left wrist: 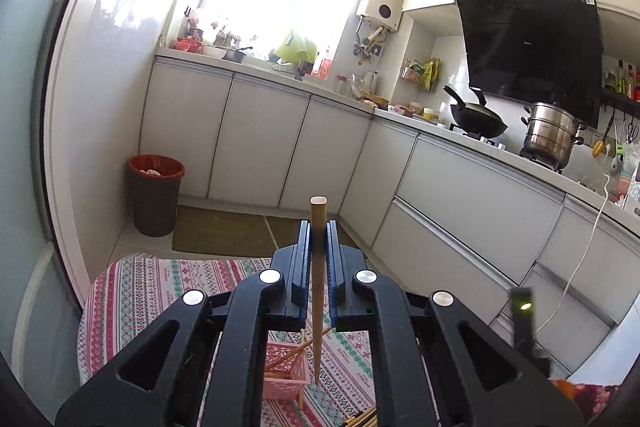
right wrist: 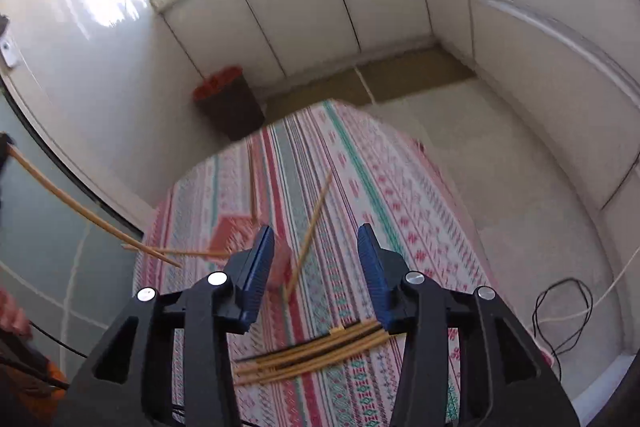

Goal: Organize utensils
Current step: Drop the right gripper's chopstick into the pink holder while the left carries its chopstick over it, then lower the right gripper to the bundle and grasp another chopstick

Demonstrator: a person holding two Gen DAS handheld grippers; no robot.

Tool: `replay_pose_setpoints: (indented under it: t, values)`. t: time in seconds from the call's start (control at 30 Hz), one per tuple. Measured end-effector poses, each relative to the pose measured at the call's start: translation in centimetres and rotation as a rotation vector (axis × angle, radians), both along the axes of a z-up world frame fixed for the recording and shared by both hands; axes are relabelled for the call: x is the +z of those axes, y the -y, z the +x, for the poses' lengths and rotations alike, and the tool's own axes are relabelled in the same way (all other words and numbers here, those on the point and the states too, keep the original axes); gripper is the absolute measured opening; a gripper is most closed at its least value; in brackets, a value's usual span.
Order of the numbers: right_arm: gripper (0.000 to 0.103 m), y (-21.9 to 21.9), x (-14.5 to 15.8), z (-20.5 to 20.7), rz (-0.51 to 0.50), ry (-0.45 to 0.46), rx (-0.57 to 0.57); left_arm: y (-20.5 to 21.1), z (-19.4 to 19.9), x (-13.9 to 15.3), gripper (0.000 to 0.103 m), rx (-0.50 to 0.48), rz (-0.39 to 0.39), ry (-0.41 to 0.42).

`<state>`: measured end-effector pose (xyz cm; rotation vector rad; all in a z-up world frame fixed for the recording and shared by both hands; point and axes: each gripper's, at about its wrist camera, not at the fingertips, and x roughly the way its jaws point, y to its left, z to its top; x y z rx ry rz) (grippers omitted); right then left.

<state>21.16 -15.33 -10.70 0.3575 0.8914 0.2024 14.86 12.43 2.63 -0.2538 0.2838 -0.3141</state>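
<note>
Worktop: round worktop under a striped pink patterned cloth.
Left tongs: clamped on a tan wooden chopstick.
Right tongs: parted, empty.
Pink slotted plastic basket: holds chopsticks.

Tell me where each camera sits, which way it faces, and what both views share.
Left wrist: sits on the left claw, faces nearly level across the kitchen toward the cabinets; its shut claw holds a chopstick.
Right wrist: sits on the right claw, tilted down at the table and the chopstick pile; its open, empty claw shows, and a hand at the left edge.
Shared: the table, pink basket, red bin, cabinets.
</note>
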Motion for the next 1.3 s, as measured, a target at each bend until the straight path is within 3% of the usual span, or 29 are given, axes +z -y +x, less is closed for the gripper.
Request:
replay_pose_setpoints:
  t: [0.13, 0.3, 0.53, 0.63, 0.83, 0.97, 1.1, 1.17, 1.2, 1.23, 1.3]
  values:
    - [0.044, -0.8, -7.8, 3.4, 0.151, -0.187, 0.045, -0.6, -1.7, 0.1, 0.006, -0.004, -0.021, 0.004]
    - [0.044, -4.4, -12.2, 3.6, 0.112, -0.165, 0.109, -0.4, -2.1, -0.2, 0.006, -0.009, 0.007, -0.011]
    - [0.044, -0.5, -14.7, 10.9, 0.193, -0.295, -0.066, -0.6, -2.2, -1.0, 0.006, 0.001, -0.022, -0.011]
    - [0.044, -1.0, -14.5, 16.4, 0.163, -0.325, -0.061, -0.8, -2.0, -1.5, 0.007, 0.013, -0.019, -0.017]
    - [0.044, -2.6, -16.2, 24.1, 0.289, -0.333, 0.034, -1.4, -0.1, -2.8, 0.007, 0.039, -0.004, -0.049]
    - [0.044, -4.5, -17.0, 26.3, 0.195, -0.304, 0.085, -1.8, 1.0, -3.7, 0.007, 0.049, -0.013, -0.070]
    - [0.042, -7.5, -17.3, 27.3, -0.071, -0.270, 0.118, -1.7, 1.7, -4.7, 0.007, 0.060, -0.014, -0.099]
    - [0.033, -9.2, -17.2, 27.2, -0.207, -0.270, 0.126, -1.5, 1.9, -5.1, 0.007, 0.061, -0.015, -0.116]
    - [0.023, -9.6, -17.2, 26.9, -0.267, -0.262, 0.127, -1.4, 1.9, -5.2, 0.007, 0.059, -0.017, -0.123]
    - [0.016, -9.6, -17.2, 26.4, -0.290, -0.255, 0.126, -1.3, 1.7, -5.1, 0.007, 0.057, -0.017, -0.124]
    - [0.010, -7.7, -17.4, 25.4, -0.203, -0.280, 0.111, -1.1, 1.2, -4.5, 0.007, 0.058, -0.010, -0.110]
